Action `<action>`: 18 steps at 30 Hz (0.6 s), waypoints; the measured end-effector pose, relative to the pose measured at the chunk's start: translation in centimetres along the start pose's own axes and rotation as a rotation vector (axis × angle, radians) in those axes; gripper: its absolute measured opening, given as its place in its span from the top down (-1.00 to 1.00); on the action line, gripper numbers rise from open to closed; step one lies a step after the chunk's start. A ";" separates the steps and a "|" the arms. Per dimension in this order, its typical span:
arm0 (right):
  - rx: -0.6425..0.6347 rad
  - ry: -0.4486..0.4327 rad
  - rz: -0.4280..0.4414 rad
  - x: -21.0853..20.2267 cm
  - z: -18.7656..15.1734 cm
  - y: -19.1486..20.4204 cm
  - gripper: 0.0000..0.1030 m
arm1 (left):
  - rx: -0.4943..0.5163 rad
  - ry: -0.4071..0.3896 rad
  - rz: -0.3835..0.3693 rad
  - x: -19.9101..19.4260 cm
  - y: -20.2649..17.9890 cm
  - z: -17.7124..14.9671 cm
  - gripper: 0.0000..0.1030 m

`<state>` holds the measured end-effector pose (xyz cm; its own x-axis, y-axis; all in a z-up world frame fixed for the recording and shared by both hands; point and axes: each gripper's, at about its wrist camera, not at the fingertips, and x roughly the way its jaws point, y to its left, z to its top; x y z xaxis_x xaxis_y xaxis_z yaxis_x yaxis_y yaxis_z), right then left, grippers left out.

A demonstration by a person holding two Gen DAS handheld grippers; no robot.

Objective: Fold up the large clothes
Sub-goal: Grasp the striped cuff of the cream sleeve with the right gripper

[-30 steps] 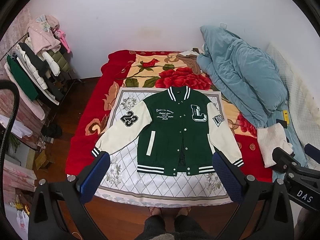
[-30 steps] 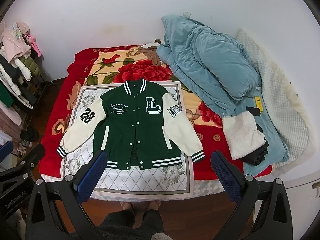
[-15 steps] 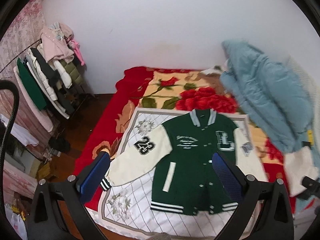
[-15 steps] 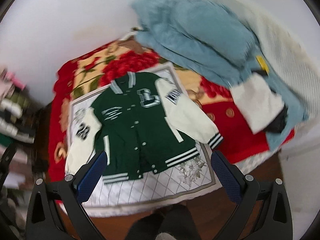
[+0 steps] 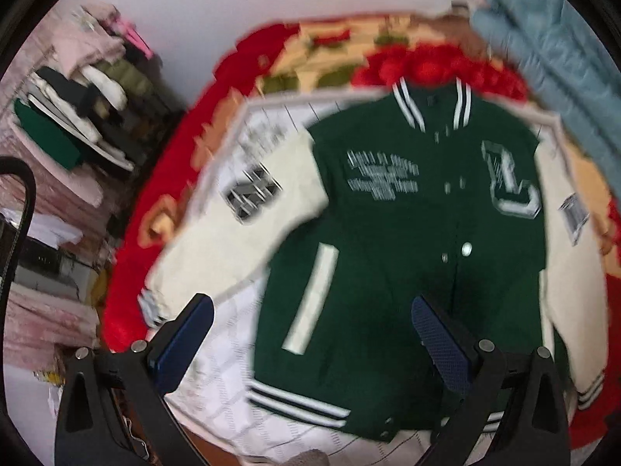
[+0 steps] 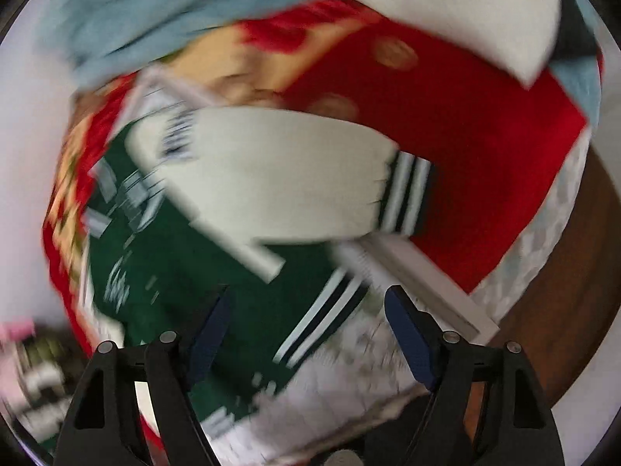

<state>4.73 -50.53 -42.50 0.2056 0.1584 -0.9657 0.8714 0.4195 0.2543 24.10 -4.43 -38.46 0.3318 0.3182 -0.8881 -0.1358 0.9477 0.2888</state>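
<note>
A green varsity jacket (image 5: 407, 233) with cream sleeves lies flat and face up on a white patterned cloth (image 5: 233, 349) on the bed. My left gripper (image 5: 310, 334) is open and empty, hovering above the jacket's lower left front. In the right wrist view the jacket (image 6: 217, 272) is tilted and blurred. Its cream sleeve (image 6: 279, 178) with a striped cuff (image 6: 403, 194) lies ahead. My right gripper (image 6: 306, 334) is open and empty above the striped hem near the jacket's lower right corner.
A red floral blanket (image 5: 427, 66) covers the bed. A blue quilt (image 5: 562, 58) is piled at the far right, with a white folded cloth (image 6: 465, 7) beside it. A clothes rack (image 5: 85, 108) stands on the left. Wooden floor (image 6: 551, 330) borders the bed.
Both grippers have moved down and in toward the jacket, which now fills both views. The right view has rotated and swung toward the right sleeve. Both stay open.
</note>
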 end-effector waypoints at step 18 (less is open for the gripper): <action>0.453 0.082 0.161 15.6 -0.2 -4.6 -0.74 | 0.145 0.103 -0.150 10.8 -16.9 1.6 -1.00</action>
<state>3.85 -49.86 -58.72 0.3336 0.2671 -0.9041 0.9414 -0.0448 0.3342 31.47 -16.94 -52.30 0.2402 0.1762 -0.9546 0.0458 0.9802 0.1924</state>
